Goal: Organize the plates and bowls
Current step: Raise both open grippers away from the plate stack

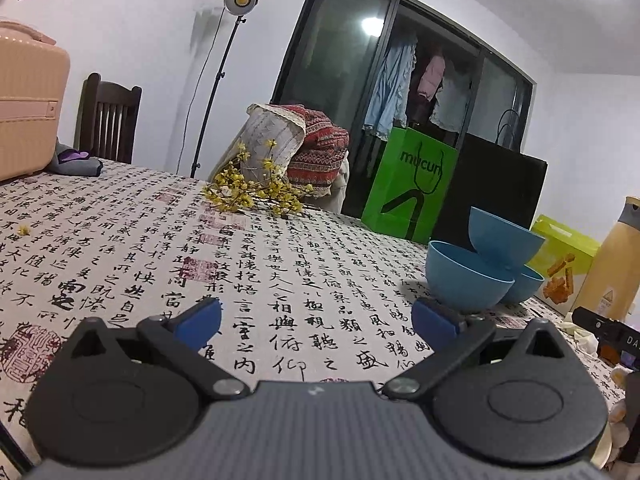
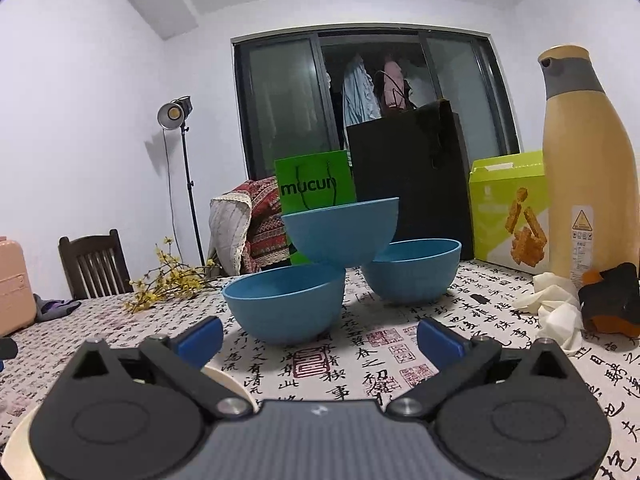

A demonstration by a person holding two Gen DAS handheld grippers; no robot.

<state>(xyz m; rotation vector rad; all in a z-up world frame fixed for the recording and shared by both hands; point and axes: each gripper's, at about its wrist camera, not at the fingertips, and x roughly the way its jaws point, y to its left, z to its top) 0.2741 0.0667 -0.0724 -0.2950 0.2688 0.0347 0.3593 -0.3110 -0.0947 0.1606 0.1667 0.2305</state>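
My counter [image 2: 500, 320] has three blue bowls: two sitting side by side, near bowl [image 2: 286, 306] and far bowl [image 2: 414, 270], with a top bowl [image 2: 340, 230] tilted across their rims. Both left tongs [image 1: 316, 320] and right tongs [image 2: 320, 334] are spread wide, holding nothing.

Both cameras sat low over the tabletop [image 1: 120, 240], each looking forward over its own tool. The right view faced the three blue bowls [image 2: 286, 304] head-on and close; the left saw them [image 1: 468, 276] farther off, to its right. Both shared the green bag [image 2: 316, 188] and the dark window [image 1: 340, 52].
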